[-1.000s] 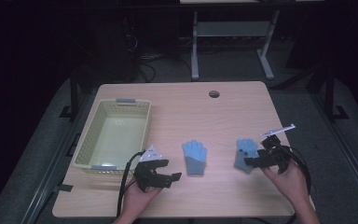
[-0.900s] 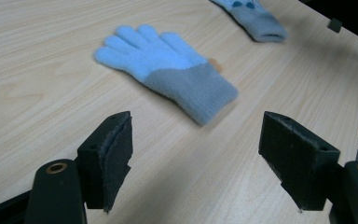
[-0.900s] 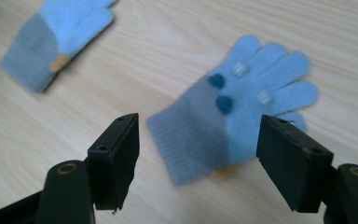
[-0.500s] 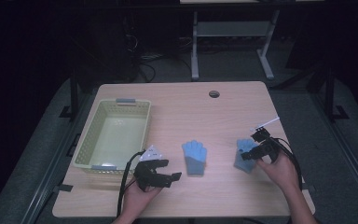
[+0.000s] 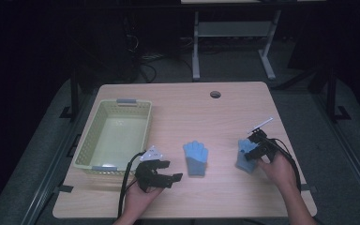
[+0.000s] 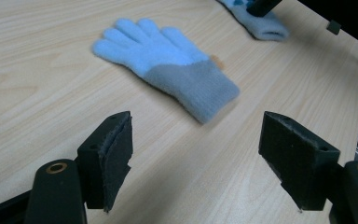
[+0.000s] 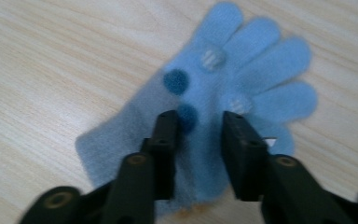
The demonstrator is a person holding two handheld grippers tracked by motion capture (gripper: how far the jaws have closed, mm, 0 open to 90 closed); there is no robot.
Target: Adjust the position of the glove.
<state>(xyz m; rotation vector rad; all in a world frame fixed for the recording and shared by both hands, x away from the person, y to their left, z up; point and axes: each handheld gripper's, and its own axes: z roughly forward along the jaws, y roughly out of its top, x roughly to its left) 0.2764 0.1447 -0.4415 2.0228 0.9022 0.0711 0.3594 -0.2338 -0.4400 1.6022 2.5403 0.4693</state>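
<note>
A: Closing on the dotted glove (image 7: 205,116), the right gripper (image 5: 257,146) has just been narrowing its jaws, with the fabric of the palm bunched between them. Against the earlier pictures, that hand has come forward and down onto the glove from a position just beside it.

B: Confirm the grip.

A: In the right gripper view the pads sit down in the fleece on either side of a dark blue dot. They appear to pinch a fold of it, so I judge the glove grasped, though not yet lifted: it lies flat on the table (image 5: 178,101), near the right front edge.

B: Status of the left gripper (image 5: 159,174)?

A: Released. Its jaws stand wide apart over bare wood, nothing between them, and it has kept its place at the front of the table.

B: Next item outward?

A: A second glove (image 6: 168,60), light blue with a grey cuff, lies flat just beyond the left gripper, fingers pointing away from the person. Farther left stands the pale green basket (image 5: 86,145), with nothing inside.

B: Consequence for the work?

A: Probably the pick-up step is completing; a lift and a carry toward the basket would plausibly follow.
</note>
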